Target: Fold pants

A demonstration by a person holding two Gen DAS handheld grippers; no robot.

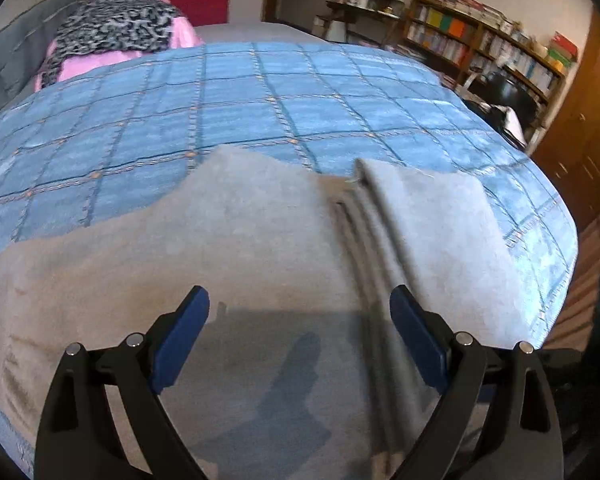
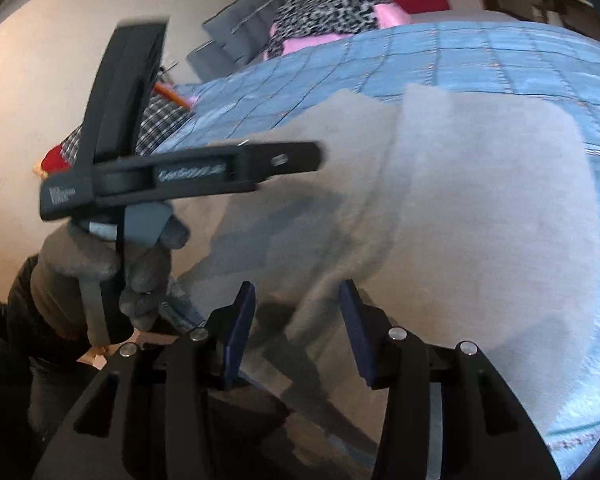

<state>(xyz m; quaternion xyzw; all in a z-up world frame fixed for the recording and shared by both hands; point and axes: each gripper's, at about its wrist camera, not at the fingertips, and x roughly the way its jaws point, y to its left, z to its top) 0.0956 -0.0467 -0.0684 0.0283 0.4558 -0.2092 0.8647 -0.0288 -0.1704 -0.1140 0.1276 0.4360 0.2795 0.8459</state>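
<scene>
Grey pants (image 1: 260, 232) lie spread on a bed with a blue checked bedspread (image 1: 220, 92); one part is folded over, with layered edges (image 1: 364, 216) showing. My left gripper (image 1: 300, 308) hovers over the pants, open wide, with nothing between its blue pads (image 1: 188, 320). In the right wrist view the pants (image 2: 460, 220) fill the middle. My right gripper (image 2: 298, 312) is open just above a raised crease near their near edge, its pads apart and not pressing cloth. A gloved hand (image 2: 100, 264) holds the left gripper (image 2: 312, 156) to the left, over the pants.
Pink bedding with a leopard-print throw (image 1: 116, 36) and grey pillows (image 1: 20, 48) lie at the bed's head. Bookshelves (image 1: 480, 44) and a wooden wardrobe (image 1: 588, 120) stand to the right. A plaid cloth (image 2: 160, 124) lies at the bed's left side.
</scene>
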